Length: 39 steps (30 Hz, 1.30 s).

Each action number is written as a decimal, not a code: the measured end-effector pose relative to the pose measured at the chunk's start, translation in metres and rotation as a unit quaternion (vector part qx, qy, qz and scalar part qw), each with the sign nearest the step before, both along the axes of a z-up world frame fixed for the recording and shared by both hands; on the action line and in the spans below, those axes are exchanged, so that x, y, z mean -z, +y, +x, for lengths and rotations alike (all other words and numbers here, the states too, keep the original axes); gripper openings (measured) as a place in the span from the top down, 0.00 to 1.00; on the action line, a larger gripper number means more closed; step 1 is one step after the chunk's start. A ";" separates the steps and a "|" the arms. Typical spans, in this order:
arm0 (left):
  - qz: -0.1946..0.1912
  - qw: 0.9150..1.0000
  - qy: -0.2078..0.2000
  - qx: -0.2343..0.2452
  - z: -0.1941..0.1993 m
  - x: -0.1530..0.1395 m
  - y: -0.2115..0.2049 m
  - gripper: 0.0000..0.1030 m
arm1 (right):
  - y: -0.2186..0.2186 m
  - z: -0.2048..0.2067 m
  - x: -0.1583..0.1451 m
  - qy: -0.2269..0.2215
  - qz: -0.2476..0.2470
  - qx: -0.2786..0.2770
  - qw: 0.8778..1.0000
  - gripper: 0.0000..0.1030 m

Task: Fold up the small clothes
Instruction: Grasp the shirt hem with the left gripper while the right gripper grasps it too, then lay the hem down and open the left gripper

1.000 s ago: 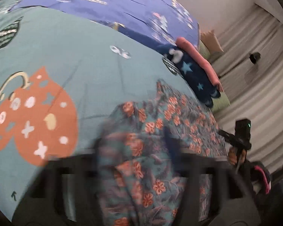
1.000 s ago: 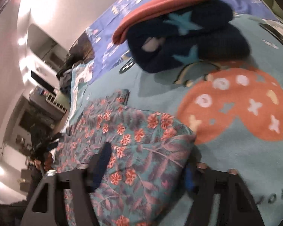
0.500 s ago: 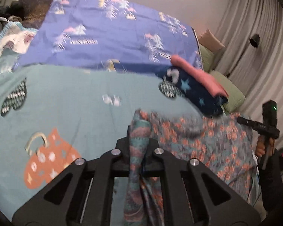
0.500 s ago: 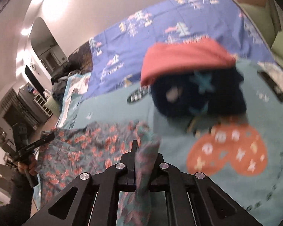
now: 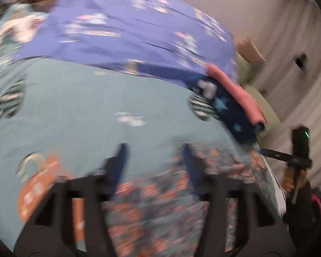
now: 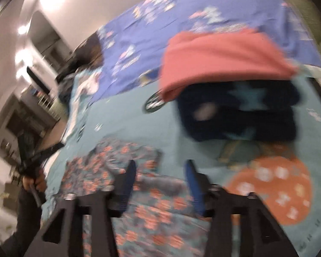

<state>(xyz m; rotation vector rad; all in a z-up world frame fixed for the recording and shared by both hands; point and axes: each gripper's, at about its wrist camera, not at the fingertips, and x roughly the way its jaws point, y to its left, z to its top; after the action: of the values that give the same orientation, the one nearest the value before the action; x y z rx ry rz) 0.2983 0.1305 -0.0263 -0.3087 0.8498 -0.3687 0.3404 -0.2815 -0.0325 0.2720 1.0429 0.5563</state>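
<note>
A teal floral garment (image 5: 160, 203) with orange flowers lies on the teal bed cover (image 5: 96, 107), blurred by motion. My left gripper (image 5: 156, 158) hovers over its far edge. Its jaws are opening, and only cloth lying below shows between them, nothing pinched. In the right wrist view the same floral garment (image 6: 117, 167) lies rumpled under my right gripper (image 6: 160, 173). Those jaws are opening too, and the pads are off the fabric. Each gripper shows in the other's view: the right gripper (image 5: 299, 150) at the bed's right edge, the left gripper (image 6: 34, 156) at the left.
A folded pink garment (image 6: 220, 57) lies on folded navy star-print clothes (image 6: 246, 111), stacked just beyond the floral piece. A purple sheet (image 5: 128, 32) covers the far half of the bed. Curtains (image 5: 299, 85) hang to the right, and shelves (image 6: 32, 107) stand to the left.
Half a second ago both grippers were shut on raised folds of the floral garment. Now both have let go, their jaws stand apart, and the cloth has dropped onto the bed.
</note>
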 end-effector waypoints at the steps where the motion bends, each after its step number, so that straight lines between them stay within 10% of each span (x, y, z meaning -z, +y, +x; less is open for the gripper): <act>1: 0.010 1.000 0.010 0.027 0.010 0.004 -0.016 0.28 | 0.011 0.009 0.006 0.012 -0.007 -0.011 1.000 0.44; 6: 0.130 0.985 0.098 0.058 0.057 0.062 -0.088 0.30 | 0.047 0.035 0.053 0.078 -0.052 0.010 0.996 0.47; 7: 0.138 0.986 0.072 0.061 0.054 0.060 -0.094 0.41 | 0.050 0.034 0.054 0.066 -0.051 0.019 0.996 0.53; 8: 0.123 0.987 0.055 0.086 0.051 0.058 -0.099 0.58 | 0.054 0.033 0.054 0.059 -0.053 0.015 0.997 0.97; 9: 0.098 0.988 0.065 0.102 0.050 0.058 -0.102 0.95 | 0.059 0.033 0.055 0.061 -0.055 0.010 0.997 0.96; 19: 0.106 0.993 -0.026 0.038 0.055 0.002 -0.093 0.94 | 0.064 0.042 -0.020 -0.062 -0.053 0.078 0.994 0.96; 28: 0.222 0.975 0.015 0.011 0.106 0.024 -0.101 0.91 | 0.091 0.090 0.016 -0.010 -0.124 0.066 0.990 0.92; 32: 0.211 0.977 0.010 0.004 0.074 0.022 -0.080 0.83 | 0.059 0.040 0.009 -0.017 -0.091 0.065 0.994 0.76; 34: 0.188 0.982 -0.010 -0.010 0.035 0.006 -0.060 0.58 | 0.036 -0.003 0.001 -0.035 -0.097 0.054 0.993 0.74; 39: 0.149 0.988 -0.045 0.012 -0.070 -0.019 -0.032 0.52 | 0.003 -0.111 -0.002 -0.036 -0.132 0.028 0.990 0.73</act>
<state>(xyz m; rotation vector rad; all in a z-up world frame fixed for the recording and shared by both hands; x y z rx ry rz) 0.2279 0.0980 -0.0074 -0.0042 0.8078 -0.2701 0.2292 -0.2789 -0.0303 0.0479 1.0221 0.3696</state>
